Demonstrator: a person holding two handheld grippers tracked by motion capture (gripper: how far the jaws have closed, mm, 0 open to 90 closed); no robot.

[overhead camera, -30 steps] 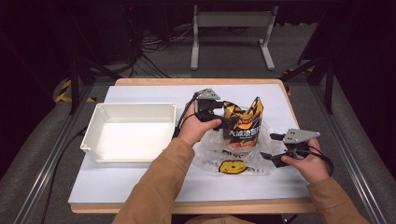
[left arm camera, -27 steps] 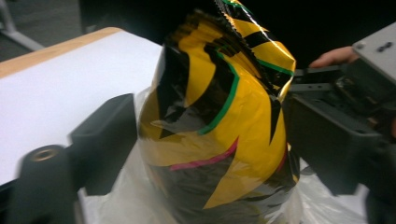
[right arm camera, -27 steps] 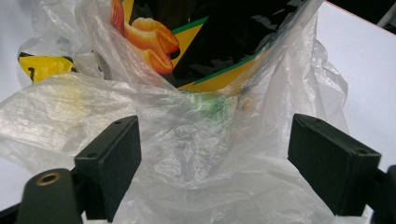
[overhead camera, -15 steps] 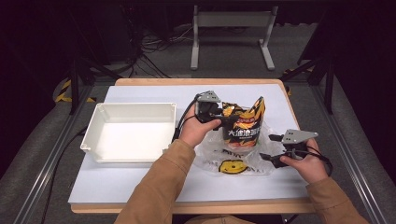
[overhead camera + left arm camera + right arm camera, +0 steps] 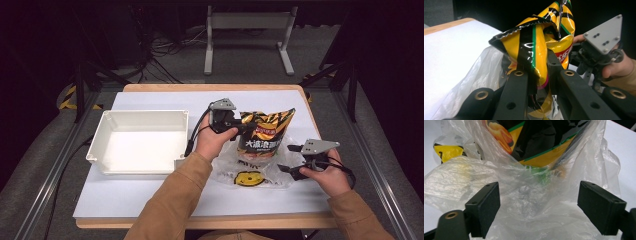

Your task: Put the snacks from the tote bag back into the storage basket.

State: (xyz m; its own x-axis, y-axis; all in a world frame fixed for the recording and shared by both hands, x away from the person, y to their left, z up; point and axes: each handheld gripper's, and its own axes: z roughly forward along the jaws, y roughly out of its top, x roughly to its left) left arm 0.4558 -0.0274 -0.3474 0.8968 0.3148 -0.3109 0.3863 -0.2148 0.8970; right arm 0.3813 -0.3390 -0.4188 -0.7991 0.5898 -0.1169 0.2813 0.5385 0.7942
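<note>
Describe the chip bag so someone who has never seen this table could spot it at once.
Start at the white tray on the table's left half, then look right, past the left gripper. There the chip bag stands upright in a crumpled clear plastic bag, pinched at one side by that gripper. It alone is glossy yellow and black.

1. The high view hangs above my side of the table (image 5: 150, 200) and faces forward and down, far enough back to take in the whole top and the floor beyond.
2. The left gripper view looks along my left gripper's jaws, very close on the chip bag (image 5: 541, 42); my right gripper (image 5: 599, 50) sits farther off.
3. The right gripper view looks level, close on the plastic bag (image 5: 529, 202).
4. All three share the chip bag.
</note>
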